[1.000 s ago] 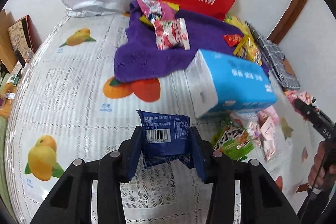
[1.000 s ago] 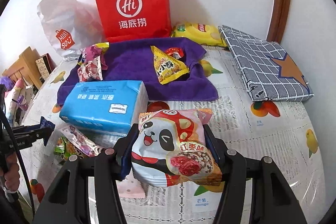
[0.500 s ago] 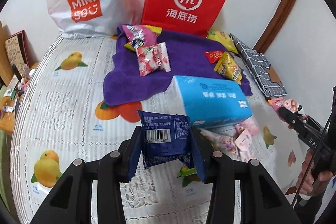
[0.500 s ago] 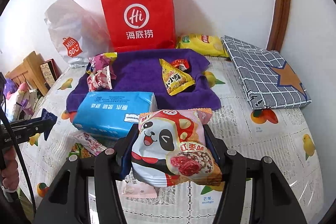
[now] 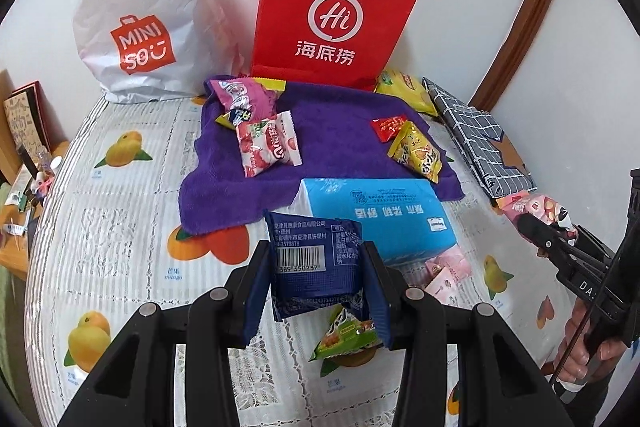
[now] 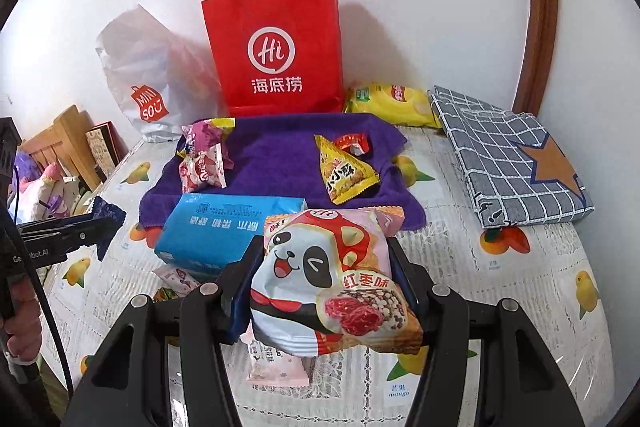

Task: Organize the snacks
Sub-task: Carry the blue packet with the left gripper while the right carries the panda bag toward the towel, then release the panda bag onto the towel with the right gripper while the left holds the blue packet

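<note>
Left tongs (image 5: 318, 291): clamped on a dark blue snack packet (image 5: 316, 263), pads on its two side edges, packet upright w/ barcode side to camera, long axis running 6 to 12. Light, crinkly foil, soft contents by the look; a side-edge hold should do, squeeze harder and it may crush.

Right tongs (image 6: 324, 291): closed on the panda snack bag (image 6: 332, 275), puffy, air-filled, slippery film; likely to slip if the hold loosens. Top seam points to 12, face tilted toward lens.

Both held clear above the tabletop (image 5: 120, 227). Under them: green packet (image 5: 344, 335), pink sachets (image 6: 276, 367). Further out, blue tissue pack (image 6: 224, 227) lying flat, long axis approx 9–3. Beyond, purple towel (image 6: 280, 155) w/ sorted snacks: pink ones at 10, yellow triangle pack (image 6: 344, 175) at 1. Farthest, red paper bag (image 6: 276, 47) at 12.
</note>
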The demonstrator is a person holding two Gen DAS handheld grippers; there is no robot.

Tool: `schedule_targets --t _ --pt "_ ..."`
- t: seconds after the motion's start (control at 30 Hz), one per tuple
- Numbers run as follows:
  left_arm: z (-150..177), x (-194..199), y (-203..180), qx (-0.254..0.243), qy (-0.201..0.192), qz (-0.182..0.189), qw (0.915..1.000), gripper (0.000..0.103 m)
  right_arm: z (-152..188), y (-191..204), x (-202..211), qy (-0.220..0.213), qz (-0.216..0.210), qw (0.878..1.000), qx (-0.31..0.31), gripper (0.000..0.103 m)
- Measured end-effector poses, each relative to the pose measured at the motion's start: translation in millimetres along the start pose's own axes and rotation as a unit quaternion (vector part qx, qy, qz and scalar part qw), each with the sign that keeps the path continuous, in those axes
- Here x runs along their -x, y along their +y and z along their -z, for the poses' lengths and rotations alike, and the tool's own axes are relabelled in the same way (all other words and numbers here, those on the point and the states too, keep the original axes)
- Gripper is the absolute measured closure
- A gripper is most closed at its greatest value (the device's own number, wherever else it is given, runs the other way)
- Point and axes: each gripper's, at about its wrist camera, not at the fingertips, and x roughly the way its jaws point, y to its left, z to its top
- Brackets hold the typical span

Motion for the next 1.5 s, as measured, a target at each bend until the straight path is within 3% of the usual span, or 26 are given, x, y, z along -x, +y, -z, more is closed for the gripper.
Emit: schedule_targets --t 0.37,0.57,0.97,1.5 --pt "-8 -1 -7 -0.011 0.005 0.002 0.9999 0.061 -3 -3 0 0.012 -0.016 0.999 0.047 0.046" --pt "-16 0 -4 -0.004 -0.001 0.002 1.0000 0.061 -9 -5 -3 0.006 -0.017 0.999 0.027 0.046" --pt "-54 -5 -5 -0.008 -0.018 -0.005 0.9998 0.061 -57 4 -17 -0.023 -0.005 1.000 0.017 0.046" --pt "-119 -43 9 -0.007 -0.028 -0.008 0.9996 0.061 -109 7 -82 -0.014 -0.001 1.000 0.007 0.046"
